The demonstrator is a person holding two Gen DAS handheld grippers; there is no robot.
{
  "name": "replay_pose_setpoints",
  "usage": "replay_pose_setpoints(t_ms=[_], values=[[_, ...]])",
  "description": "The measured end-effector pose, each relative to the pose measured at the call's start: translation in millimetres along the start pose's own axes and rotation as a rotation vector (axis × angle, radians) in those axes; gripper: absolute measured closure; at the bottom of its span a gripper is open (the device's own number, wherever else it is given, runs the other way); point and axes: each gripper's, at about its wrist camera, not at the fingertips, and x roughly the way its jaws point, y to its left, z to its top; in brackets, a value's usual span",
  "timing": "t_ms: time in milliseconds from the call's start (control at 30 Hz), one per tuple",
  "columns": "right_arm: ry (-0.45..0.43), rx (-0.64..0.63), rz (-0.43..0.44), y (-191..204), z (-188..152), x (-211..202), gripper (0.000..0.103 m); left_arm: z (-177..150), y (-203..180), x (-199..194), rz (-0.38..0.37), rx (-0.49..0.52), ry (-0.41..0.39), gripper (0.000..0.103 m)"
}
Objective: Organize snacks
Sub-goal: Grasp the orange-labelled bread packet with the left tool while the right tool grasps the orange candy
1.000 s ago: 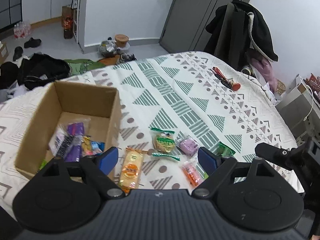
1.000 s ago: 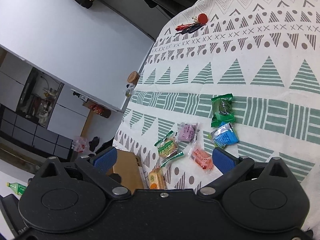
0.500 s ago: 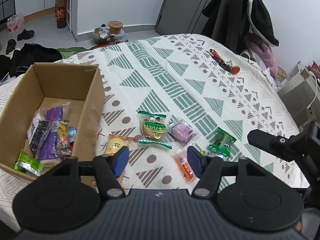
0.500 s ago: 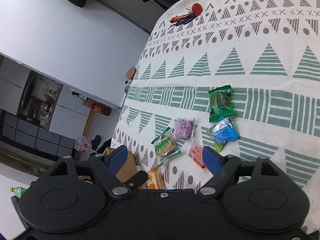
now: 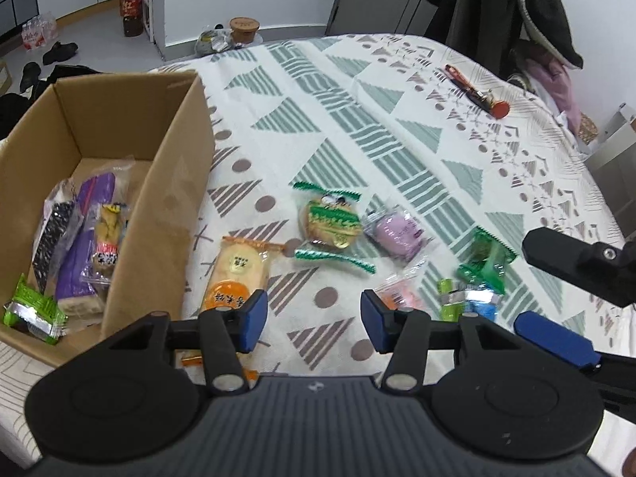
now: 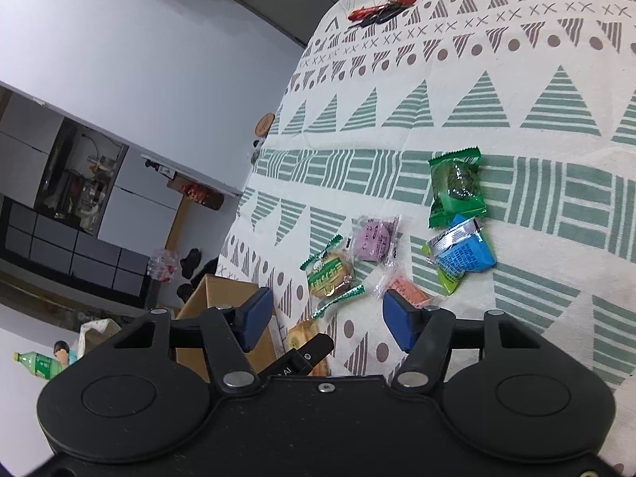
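Note:
A cardboard box (image 5: 167,183) at the left holds several wrapped snacks (image 5: 85,238). On the patterned cloth lie an orange rice cracker pack (image 5: 234,274), a green-trimmed biscuit (image 5: 330,220), a purple pastry (image 5: 393,230), an orange snack (image 5: 401,296), a green packet (image 5: 485,262) and a blue packet (image 5: 475,302). My left gripper (image 5: 310,320) is open and empty just above the cloth, between the cracker pack and the orange snack. My right gripper (image 6: 326,320) is open and empty, near the orange snack (image 6: 409,290), biscuit (image 6: 330,272), purple pastry (image 6: 375,238), blue packet (image 6: 461,254) and green packet (image 6: 457,187).
A red and black key bundle (image 5: 477,93) lies at the cloth's far side and also shows in the right wrist view (image 6: 381,4). A dark coat (image 5: 512,16) hangs beyond the far edge. Shoes and clutter lie on the floor (image 5: 51,53) to the left.
Both grippers have narrowed their opening and moved lower, closer to the snacks. The left view has shifted so the box and cracker pack look nearer.

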Motion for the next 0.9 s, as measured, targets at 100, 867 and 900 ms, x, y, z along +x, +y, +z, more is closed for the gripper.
replay_pose_setpoints(t_ms=[100,867,900], values=[[0.008,-0.01,-0.009,1,-1,5,0.042,-1,7,7,0.021,-0.018,0.004,0.052],[0.069,-0.159,-0.175,13,-11,63,0.049,-14,26,9,0.078,-0.045,-0.051,0.057],[0.074,-0.167,-0.182,13,-12,65,0.05,-14,27,10,0.073,-0.046,-0.052,0.057]])
